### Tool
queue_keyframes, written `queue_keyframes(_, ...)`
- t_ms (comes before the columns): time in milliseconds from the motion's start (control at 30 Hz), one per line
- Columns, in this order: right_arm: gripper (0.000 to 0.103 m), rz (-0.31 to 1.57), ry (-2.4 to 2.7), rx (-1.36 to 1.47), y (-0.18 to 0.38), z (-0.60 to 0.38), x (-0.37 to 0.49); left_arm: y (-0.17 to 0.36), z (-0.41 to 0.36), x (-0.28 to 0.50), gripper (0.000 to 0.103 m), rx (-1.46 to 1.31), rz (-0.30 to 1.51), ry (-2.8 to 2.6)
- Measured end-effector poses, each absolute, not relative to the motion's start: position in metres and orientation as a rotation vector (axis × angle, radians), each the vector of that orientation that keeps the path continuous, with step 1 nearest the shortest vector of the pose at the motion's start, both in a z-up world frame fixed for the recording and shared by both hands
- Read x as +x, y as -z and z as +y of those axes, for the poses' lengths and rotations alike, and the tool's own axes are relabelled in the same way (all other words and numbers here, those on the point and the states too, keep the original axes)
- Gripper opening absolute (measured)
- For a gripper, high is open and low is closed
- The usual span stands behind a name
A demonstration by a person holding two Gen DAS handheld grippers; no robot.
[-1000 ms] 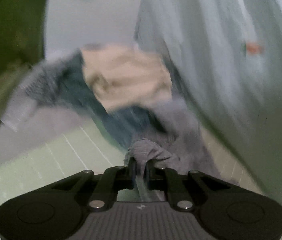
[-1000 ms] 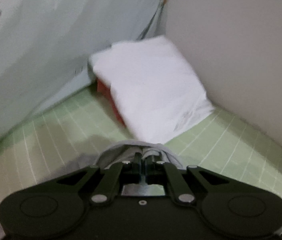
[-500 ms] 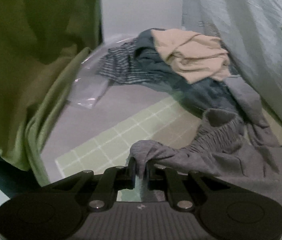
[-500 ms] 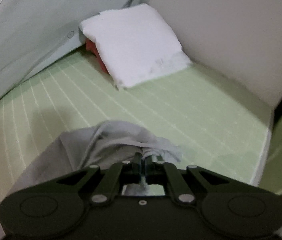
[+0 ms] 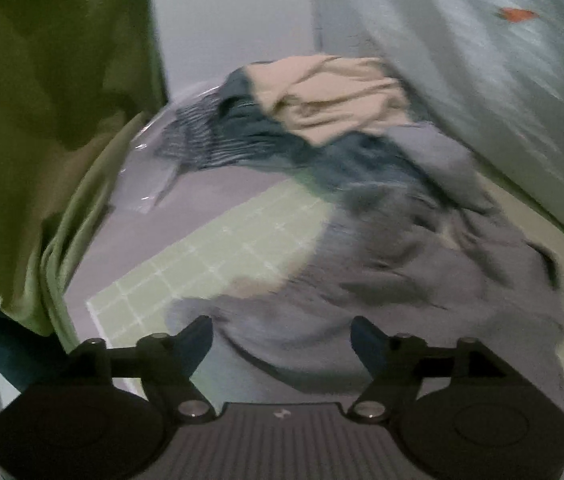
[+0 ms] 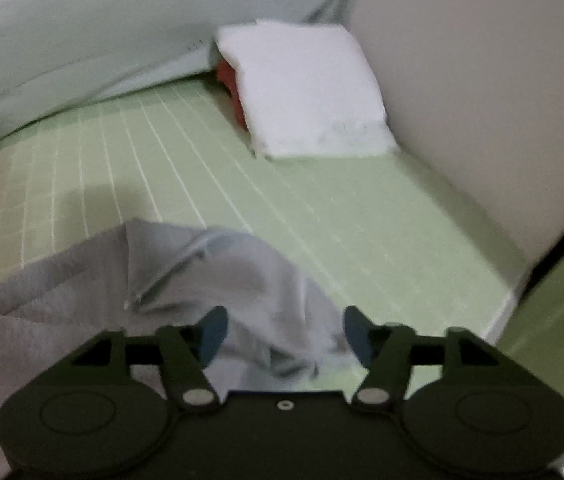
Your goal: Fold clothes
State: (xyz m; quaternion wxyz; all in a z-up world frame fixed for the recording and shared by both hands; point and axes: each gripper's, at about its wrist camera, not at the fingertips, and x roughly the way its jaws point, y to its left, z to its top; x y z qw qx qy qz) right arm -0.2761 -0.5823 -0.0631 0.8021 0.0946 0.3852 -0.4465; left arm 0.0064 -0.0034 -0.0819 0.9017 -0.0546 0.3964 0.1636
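Note:
A grey garment [image 5: 421, 276] lies crumpled on the green grid mat [image 5: 210, 256]. My left gripper [image 5: 282, 338] hovers at its near edge with its jaws opening; the cloth lies between the fingers, and the pads do not press on it. In the right wrist view the same grey garment [image 6: 210, 272] spreads from the lower left over the mat [image 6: 321, 208]. My right gripper [image 6: 283, 334] is also opening, a fold of the cloth lying loose between its blue-tipped fingers [image 6: 214, 330].
Behind the grey garment is a heap of clothes: a beige piece [image 5: 333, 96], dark teal cloth [image 5: 282, 140] and a striped one [image 5: 194, 136]. A green curtain [image 5: 50, 120] hangs at left. Folded white cloth [image 6: 305, 88] over something red [image 6: 232, 88] sits in the far corner. Pale sheet [image 6: 82, 40] behind.
Both grippers were shut on the grey garment and now stand wide apart, having let it go. The garment has dropped onto the mat and both hands have come lower.

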Motion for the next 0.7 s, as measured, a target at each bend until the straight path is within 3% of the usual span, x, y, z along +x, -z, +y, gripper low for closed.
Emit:
queue_keyframes(367,0.074,0.914,0.476,-0.040,0.101,-0.584,-0.231,0.114,-0.196,-0.050,0.080,0.048,0.916,-0.030)
queue_keyframes(467,0.062,0.909,0.415,-0.057,0.104,-0.593,-0.225,0.124,-0.241,-0.058,0.080,0.101,0.950,0.031)
queue_keyframes(533,0.044,0.906,0.364,-0.048,0.106,-0.599,-0.223,0.129,-0.268,-0.061,0.080,0.127,0.965,0.062)
queue_keyframes(600,0.038,0.908,0.318,-0.032,0.107,-0.602,-0.221,0.135,-0.291,-0.063,0.080,0.141,0.978,0.088)
queue_keyframes(700,0.039,0.896,0.248,0.010,0.105,-0.608,-0.220,0.142,-0.314,-0.068,0.080,0.156,0.991,0.115)
